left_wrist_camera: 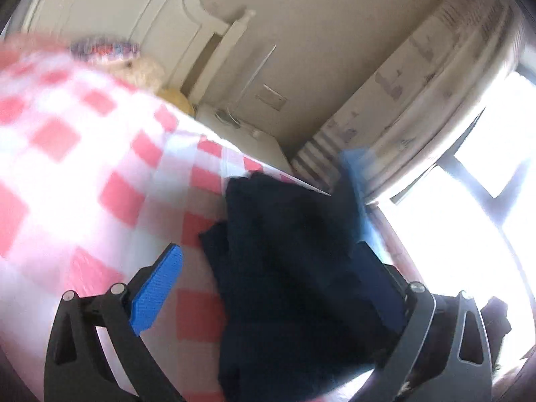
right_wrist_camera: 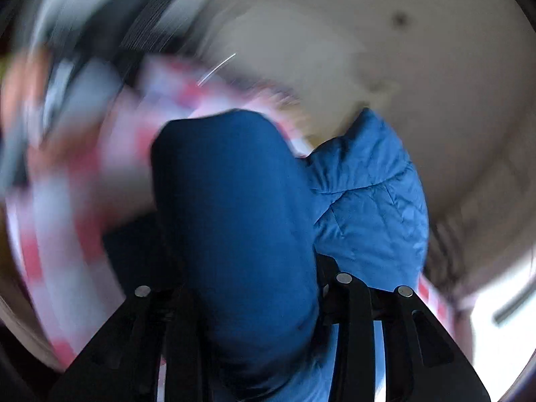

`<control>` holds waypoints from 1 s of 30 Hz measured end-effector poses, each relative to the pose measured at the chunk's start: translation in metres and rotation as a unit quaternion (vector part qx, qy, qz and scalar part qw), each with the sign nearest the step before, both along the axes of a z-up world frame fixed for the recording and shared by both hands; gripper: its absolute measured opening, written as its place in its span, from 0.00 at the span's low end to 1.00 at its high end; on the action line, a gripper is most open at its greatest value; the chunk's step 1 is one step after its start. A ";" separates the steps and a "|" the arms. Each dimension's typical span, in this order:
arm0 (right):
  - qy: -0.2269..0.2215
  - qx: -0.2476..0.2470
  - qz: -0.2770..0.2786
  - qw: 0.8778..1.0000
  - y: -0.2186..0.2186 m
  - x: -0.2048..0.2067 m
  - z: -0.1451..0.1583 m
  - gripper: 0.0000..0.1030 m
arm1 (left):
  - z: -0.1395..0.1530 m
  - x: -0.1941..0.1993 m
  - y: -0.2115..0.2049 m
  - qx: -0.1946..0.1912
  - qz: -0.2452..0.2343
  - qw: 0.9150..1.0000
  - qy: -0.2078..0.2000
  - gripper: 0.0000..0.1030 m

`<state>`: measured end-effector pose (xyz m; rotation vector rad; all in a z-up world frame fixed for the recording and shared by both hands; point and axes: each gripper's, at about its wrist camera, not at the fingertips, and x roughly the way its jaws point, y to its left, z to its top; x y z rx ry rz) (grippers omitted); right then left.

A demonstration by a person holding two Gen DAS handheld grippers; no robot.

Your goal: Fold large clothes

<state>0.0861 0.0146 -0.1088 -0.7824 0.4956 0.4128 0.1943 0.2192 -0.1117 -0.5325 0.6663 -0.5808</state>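
Both grippers carry the blue jacket [right_wrist_camera: 234, 217] above the checked bedspread [left_wrist_camera: 83, 167]: right gripper [right_wrist_camera: 241, 288] clamps a thick fold; left gripper [left_wrist_camera: 268, 288] holds dark cloth, grip unclear. Mid-fold; next, lay it flat.

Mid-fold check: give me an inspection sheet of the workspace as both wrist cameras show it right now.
Surface: red-and-white checked cover, blurred, bare where visible.
Job's things: blue quilted garment; a dark fold of it lies across the cover in the left wrist view.
Clutter: cream soft toy at the cover's far edge.
Grippers: left gripper has its jaws apart, dark cloth between them, grip unclear; right gripper has cloth bunched between its jaws, pads hidden, grip unclear.
Cables: nothing seen.
Surroundings: white cabinet, patterned curtain, bright window.
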 end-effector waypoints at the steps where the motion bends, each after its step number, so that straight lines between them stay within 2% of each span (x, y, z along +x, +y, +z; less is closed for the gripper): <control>1: -0.020 -0.029 0.007 0.999 0.009 -0.004 -0.014 0.39 | -0.006 0.002 0.001 -0.012 -0.009 1.000 0.008 0.98; 2: -0.049 -0.066 0.012 0.997 0.018 -0.010 -0.028 0.40 | -0.011 0.002 0.001 -0.019 -0.016 1.000 0.015 0.98; 3: -0.059 -0.077 0.012 0.995 0.019 -0.010 -0.033 0.40 | -0.015 0.005 -0.002 -0.025 -0.028 0.999 0.022 0.98; 5: -0.046 -0.048 0.010 0.998 0.010 -0.010 -0.026 0.40 | -0.019 0.009 -0.008 -0.037 -0.050 0.998 0.028 0.98; 7: -0.049 -0.039 0.008 0.998 0.006 -0.011 -0.020 0.39 | -0.016 0.010 -0.017 -0.034 -0.065 0.997 0.024 0.98; 10: -0.072 -0.006 0.001 0.997 0.003 -0.012 0.001 0.37 | -0.006 0.013 -0.029 -0.020 -0.069 0.997 0.010 0.98; 12: -0.096 0.016 -0.004 0.995 0.004 -0.012 0.017 0.37 | 0.005 0.013 -0.025 -0.025 -0.061 0.998 -0.006 0.98; 14: -0.096 0.012 0.004 0.995 0.009 -0.011 0.017 0.37 | 0.013 0.013 -0.021 -0.029 -0.057 0.998 -0.017 0.98; 16: -0.079 -0.007 0.017 0.997 0.020 -0.007 -0.001 0.38 | 0.024 0.012 -0.020 -0.022 -0.053 0.998 -0.029 0.98; 18: -0.079 -0.033 0.030 0.996 0.034 -0.007 -0.025 0.41 | 0.036 0.014 -0.027 -0.002 -0.060 0.998 -0.036 0.98; 20: -0.091 -0.055 0.034 0.994 0.042 -0.009 -0.034 0.42 | 0.048 0.015 -0.041 0.027 -0.075 0.996 -0.044 0.98; 21: -0.088 -0.053 0.034 0.994 0.043 -0.007 -0.033 0.43 | 0.059 0.015 -0.056 0.055 -0.093 0.993 -0.055 0.98; 25: -0.089 -0.065 0.033 0.993 0.048 -0.006 -0.034 0.48 | 0.086 0.024 -0.122 0.152 -0.166 0.970 -0.095 0.98; 26: -0.093 -0.069 0.031 0.993 0.042 -0.008 -0.035 0.52 | 0.084 0.035 -0.144 0.182 -0.187 0.961 -0.087 0.98; 28: -0.098 -0.075 0.029 0.992 0.036 -0.004 -0.038 0.53 | 0.070 0.058 -0.169 0.227 -0.196 0.952 -0.054 0.98; 30: -0.097 -0.075 0.030 0.992 0.036 -0.006 -0.036 0.55 | 0.042 0.084 -0.186 0.265 -0.193 0.945 -0.012 0.98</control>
